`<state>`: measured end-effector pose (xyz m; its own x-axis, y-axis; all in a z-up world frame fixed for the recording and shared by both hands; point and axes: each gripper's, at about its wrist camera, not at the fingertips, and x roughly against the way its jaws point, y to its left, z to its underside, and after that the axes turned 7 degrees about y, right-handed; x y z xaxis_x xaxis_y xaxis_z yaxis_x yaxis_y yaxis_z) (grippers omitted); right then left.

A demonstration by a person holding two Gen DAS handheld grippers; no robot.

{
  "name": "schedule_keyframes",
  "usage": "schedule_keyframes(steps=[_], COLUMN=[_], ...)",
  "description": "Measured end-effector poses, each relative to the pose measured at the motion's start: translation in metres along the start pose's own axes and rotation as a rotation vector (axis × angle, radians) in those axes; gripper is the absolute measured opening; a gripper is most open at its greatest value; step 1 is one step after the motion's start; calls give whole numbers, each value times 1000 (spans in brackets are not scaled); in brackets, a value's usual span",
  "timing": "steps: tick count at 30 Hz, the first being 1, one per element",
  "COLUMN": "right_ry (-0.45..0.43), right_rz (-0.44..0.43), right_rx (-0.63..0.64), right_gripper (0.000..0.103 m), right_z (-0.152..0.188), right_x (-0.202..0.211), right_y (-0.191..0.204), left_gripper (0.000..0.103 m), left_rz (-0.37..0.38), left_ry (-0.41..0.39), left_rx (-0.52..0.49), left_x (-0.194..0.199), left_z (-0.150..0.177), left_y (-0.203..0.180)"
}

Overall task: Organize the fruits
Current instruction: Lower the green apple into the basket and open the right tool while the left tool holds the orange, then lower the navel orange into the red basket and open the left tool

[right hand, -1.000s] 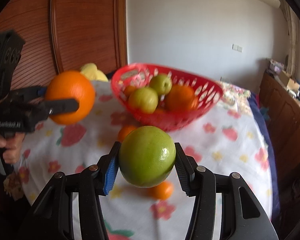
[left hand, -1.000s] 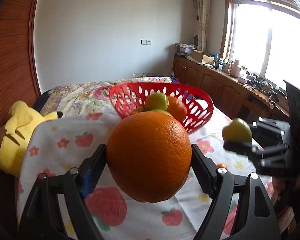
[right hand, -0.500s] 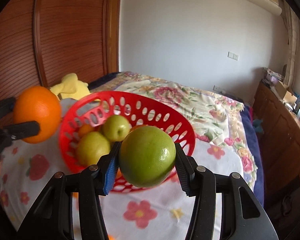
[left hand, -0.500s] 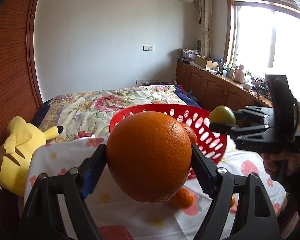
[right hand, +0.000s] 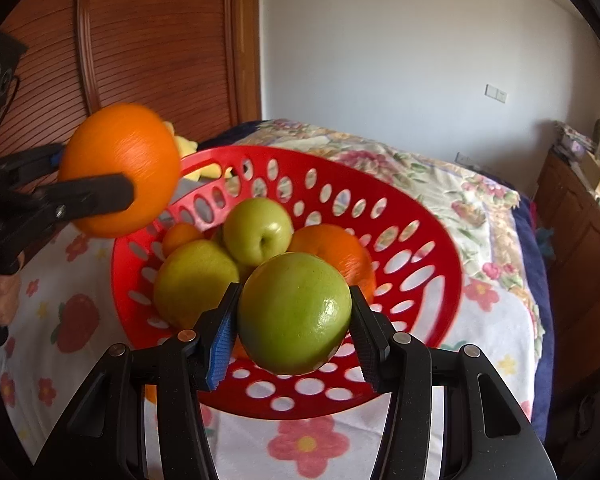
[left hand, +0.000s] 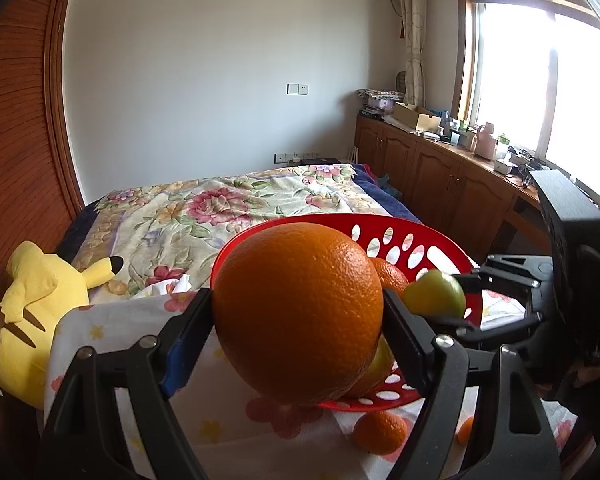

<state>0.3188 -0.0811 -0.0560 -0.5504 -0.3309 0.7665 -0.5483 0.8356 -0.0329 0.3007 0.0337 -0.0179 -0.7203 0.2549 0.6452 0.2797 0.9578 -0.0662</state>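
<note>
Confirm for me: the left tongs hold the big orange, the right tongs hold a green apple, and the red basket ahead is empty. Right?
Not quite: the red basket is not empty. The right wrist view shows green apples and oranges already in it. The rest stands: the left tongs grip the big orange, and the right tongs grip the green apple.

A bed [left hand: 228, 204] with a flowery quilt has a white fruit-print cloth [right hand: 76, 320] on it. On the cloth sit a red basket [right hand: 432, 248] and a small orange [left hand: 380, 432]. A yellow plush toy [left hand: 32, 320] lies beside the cloth.
</note>
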Motion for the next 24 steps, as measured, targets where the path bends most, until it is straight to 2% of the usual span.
schedule_keyframes(steps=[6, 24], right_ry=[-22, -43], right_rz=[-37, 13], right_rx=[-18, -10], right_gripper=[53, 53], right_z=[-3, 6], right_x=[6, 11], right_y=[0, -6], left_gripper=[81, 81], left_rz=[-6, -41], left_ry=[11, 80], left_rx=[-1, -8], left_x=[-11, -56], left_z=[-8, -32], left_y=[2, 1])
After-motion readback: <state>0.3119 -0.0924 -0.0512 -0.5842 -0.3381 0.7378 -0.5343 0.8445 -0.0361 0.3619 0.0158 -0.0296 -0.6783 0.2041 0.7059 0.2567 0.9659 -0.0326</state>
